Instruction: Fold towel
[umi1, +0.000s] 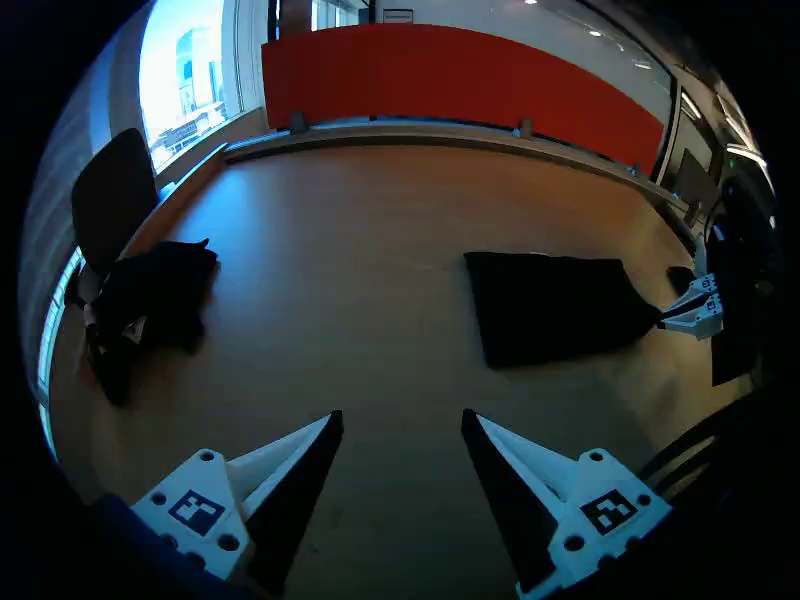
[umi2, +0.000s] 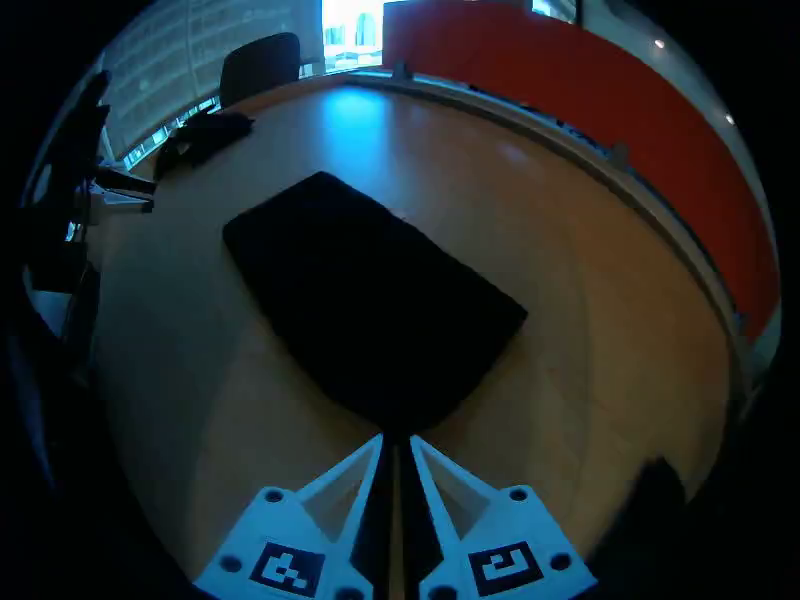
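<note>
We note the dark towel (umi2: 370, 300) lying as a flat rectangle on the wooden tabletop (umi2: 600, 330). Right tongs (umi2: 397, 442) are pressed together on its near corner. Left tongs (umi1: 400, 420) hang wide apart over bare wood, well apart from the towel. A dark bundle (umi1: 150, 290) lies at the tabletop's edge near a chair (umi1: 110, 195).

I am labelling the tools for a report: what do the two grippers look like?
Both the left gripper and the right gripper have two white, wedge-shaped fingers with black inner faces. Each finger base carries a black-and-white square marker and small round holes.
</note>
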